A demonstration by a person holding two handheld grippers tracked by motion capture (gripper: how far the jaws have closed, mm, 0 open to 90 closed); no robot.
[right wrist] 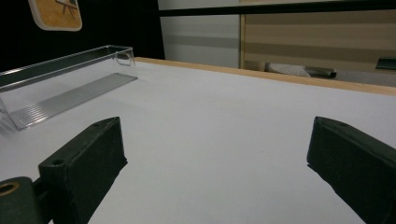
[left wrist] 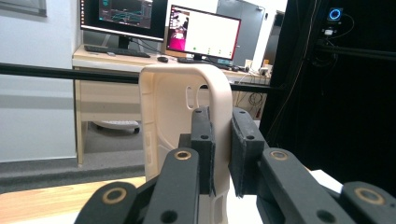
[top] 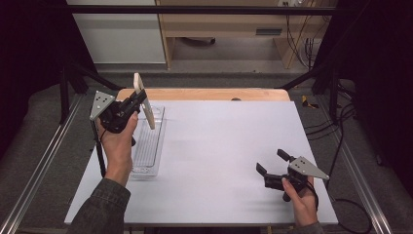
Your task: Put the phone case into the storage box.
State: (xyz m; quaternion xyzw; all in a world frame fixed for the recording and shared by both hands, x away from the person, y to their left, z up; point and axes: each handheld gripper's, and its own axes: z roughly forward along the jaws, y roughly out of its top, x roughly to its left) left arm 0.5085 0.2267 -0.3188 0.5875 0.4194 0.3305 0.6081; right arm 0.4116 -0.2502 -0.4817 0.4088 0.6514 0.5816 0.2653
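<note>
- No brand or writing can be read on anything; the far-off monitors (left wrist: pixel 204 31) are too small to make out.
- Left gripper (top: pixel 138 103), around ten o'clock on the table (top: pixel 219 146), is clamped on a cream plastic panel (top: pixel 144 100), held roughly upright above the clear tray (top: pixel 148 141); the forearm reaches in from seven o'clock.
- Right gripper (top: pixel 272 162), near four o'clock, rests low, jaws spread wide with nothing between, pointing toward ten o'clock.
</note>
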